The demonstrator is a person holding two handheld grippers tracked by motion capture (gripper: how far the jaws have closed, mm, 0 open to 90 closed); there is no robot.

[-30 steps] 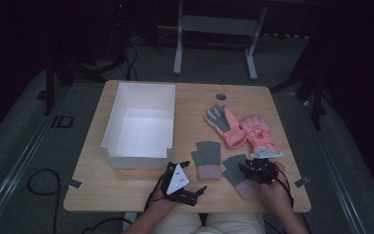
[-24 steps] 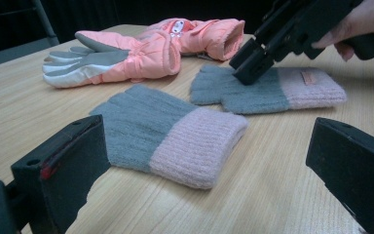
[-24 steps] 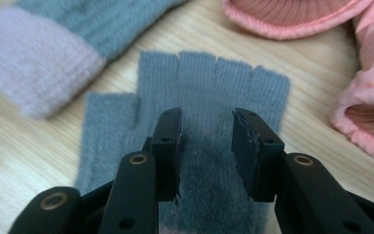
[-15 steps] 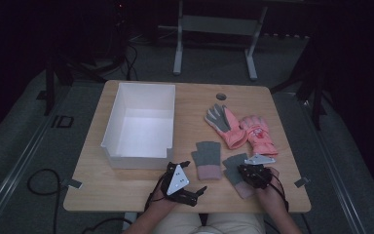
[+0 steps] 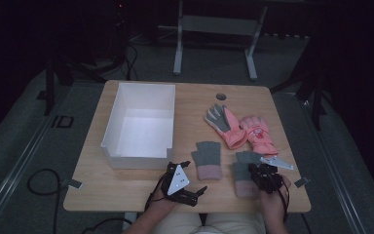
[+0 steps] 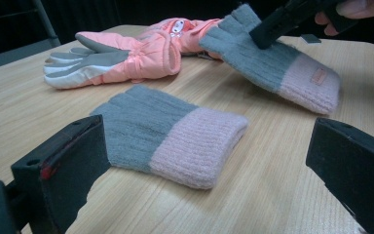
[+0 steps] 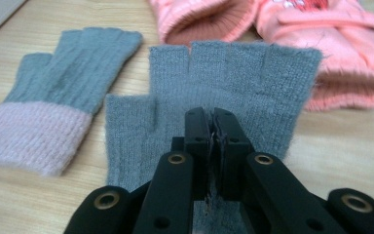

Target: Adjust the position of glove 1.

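Jaws of the right gripper (image 7: 211, 134) pinch the grey fingerless glove (image 7: 253, 78); left gripper (image 5: 187, 183) spread wide

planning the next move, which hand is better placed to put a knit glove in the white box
Right, probably. The right gripper is already shut on a grey knit glove, so it can carry it. The left gripper stands open, holding nothing, though nearer the white box.

Four gloves (image 5: 207, 159), one white bin (image 5: 139, 126)
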